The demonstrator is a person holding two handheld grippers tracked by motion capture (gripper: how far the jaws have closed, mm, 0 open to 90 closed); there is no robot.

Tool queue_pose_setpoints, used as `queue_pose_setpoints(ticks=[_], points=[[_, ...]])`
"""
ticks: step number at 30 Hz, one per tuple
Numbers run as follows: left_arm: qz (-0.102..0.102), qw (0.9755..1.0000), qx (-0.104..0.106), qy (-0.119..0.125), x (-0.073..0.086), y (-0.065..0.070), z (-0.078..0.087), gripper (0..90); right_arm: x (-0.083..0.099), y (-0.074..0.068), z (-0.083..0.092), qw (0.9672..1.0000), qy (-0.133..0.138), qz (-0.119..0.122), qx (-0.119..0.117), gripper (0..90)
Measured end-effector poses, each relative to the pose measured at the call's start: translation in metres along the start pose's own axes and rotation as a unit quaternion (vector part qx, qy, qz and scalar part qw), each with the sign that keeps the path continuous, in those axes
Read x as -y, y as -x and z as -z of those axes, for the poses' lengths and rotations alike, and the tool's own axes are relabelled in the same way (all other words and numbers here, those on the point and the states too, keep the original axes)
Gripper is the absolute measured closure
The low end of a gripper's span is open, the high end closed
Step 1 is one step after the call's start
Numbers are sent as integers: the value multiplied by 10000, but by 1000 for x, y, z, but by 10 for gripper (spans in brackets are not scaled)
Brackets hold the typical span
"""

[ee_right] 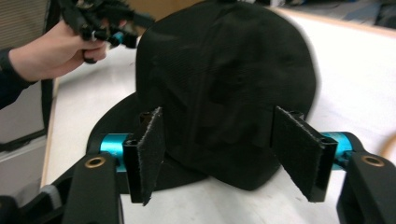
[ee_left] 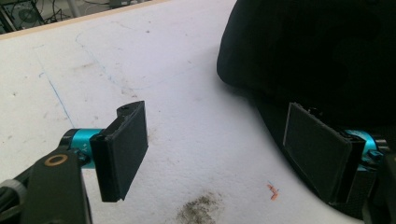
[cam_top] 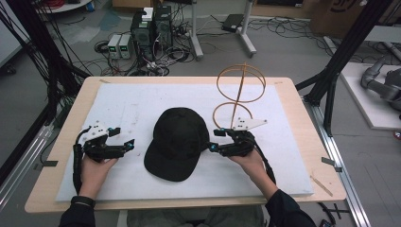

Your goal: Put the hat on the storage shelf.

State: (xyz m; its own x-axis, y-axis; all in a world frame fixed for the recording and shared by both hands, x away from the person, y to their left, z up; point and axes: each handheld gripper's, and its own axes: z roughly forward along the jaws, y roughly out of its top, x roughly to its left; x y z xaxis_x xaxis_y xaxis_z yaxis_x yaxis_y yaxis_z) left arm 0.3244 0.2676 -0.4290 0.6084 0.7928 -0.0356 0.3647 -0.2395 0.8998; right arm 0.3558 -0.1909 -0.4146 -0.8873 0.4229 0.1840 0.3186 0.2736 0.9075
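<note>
Black cap between both parted tools — wire stand behind

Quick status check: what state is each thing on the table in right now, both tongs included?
Black cap: crown up, flat on the white mat, ungrasped.
Left tongs: open, empty, beside the cap.
Right tongs: open, at the cap's side, not clamped.
Wooden hat stand: upright, bare.

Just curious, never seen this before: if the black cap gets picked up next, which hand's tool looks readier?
Probably the right tool: its open jaws face the cap, with the crown between them in its own view. The left tool, also open, sits a little farther off, beside the brim.
</note>
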Motion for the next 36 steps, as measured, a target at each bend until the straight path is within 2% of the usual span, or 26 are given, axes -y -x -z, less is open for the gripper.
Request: queue_pose_setpoints(ticks=[1,4,5,10,14,21,22,25,29,31,36], points=[[-3,10000,-1,4,0,0,0,219,-1,-1,-9,9999,-71,3,-153,378],[0,10000,3,8,0,0,0,219,-3,-3,-16,9997,-137,41,-199,393],[3,10000,4,0,0,0,0,219,-5,-4,-22,9992,-226,51,-318,397],[-18,10000,-15,-34,0,1,0,220,-7,-7,-32,9986,-320,88,-416,432],[-29,10000,-4,-54,0,0,0,220,-5,-7,-40,9979,-459,24,-461,451],[-41,9999,-3,-94,0,1,-1,221,-6,-3,-42,9979,-451,-36,-456,614],[-47,9999,4,-104,0,1,-2,220,-6,-1,-43,9978,-438,-58,-497,668],[-45,9999,-7,-104,0,2,-2,221,-6,-1,-44,9976,-420,-60,-543,709],[-73,9999,-4,-156,1,2,-3,222,-6,1,-43,9968,-384,-105,-695,839],[-83,9998,-6,-160,1,2,-3,223,-7,2,-42,9965,-356,-112,-745,871],[-66,9999,-23,-146,1,2,-2,223,-10,-5,-37,9965,-247,39,-794,885]])
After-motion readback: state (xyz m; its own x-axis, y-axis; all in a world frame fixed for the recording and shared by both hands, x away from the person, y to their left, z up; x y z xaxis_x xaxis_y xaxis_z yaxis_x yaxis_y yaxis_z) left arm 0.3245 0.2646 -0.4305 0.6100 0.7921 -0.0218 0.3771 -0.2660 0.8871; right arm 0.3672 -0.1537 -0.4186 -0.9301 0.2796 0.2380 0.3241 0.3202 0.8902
